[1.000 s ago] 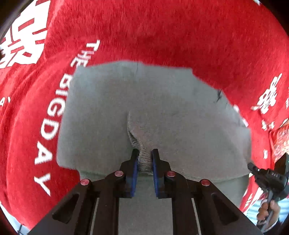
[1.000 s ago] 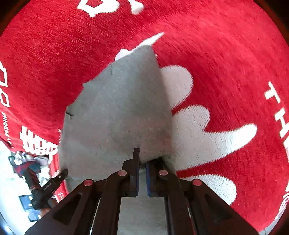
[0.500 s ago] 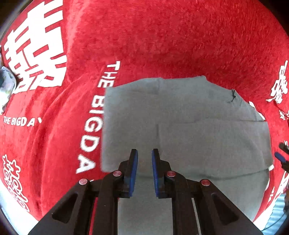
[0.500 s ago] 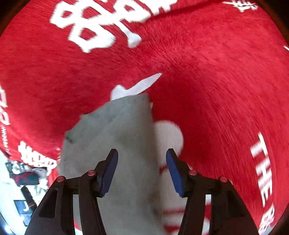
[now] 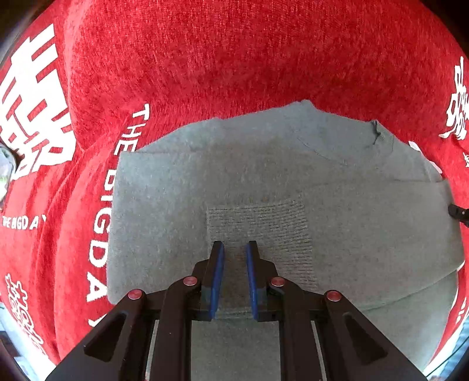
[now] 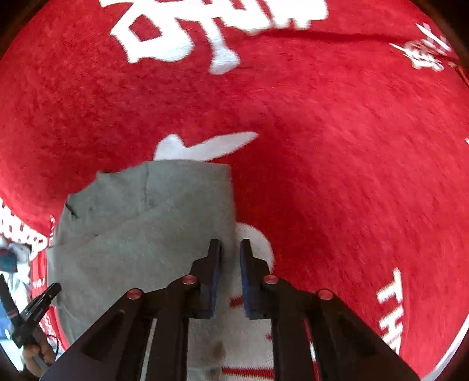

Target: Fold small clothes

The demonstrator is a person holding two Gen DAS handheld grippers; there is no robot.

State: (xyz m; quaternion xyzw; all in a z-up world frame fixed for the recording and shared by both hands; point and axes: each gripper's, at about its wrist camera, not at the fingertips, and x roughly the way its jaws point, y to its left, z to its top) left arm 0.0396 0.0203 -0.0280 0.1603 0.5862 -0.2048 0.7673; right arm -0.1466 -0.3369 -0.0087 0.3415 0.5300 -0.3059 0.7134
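One grey garment (image 5: pixel 263 181) lies folded flat on the red blanket (image 5: pixel 234 58), and its near edge at six o'clock is hidden under the left gripper (image 5: pixel 234 249), while its right side runs out of view at three o'clock. From the right wrist view the same garment (image 6: pixel 140 228) fills the eight o'clock area, its lower part cut off behind the right gripper (image 6: pixel 230 244). White lettering (image 5: pixel 99 222) on the blanket is partly covered by the cloth's nine o'clock edge, and blur smears the large white characters (image 6: pixel 205 26) at twelve o'clock. A second ago both claws pinched the cloth; half a second ago the right one gaped wide. Now each shows a narrow gap between its blue pads with nothing clamped, the left one over a ribbed patch (image 5: pixel 258 225), the right one straddling the garment's three o'clock edge. Count: one garment, one blanket, two grippers.
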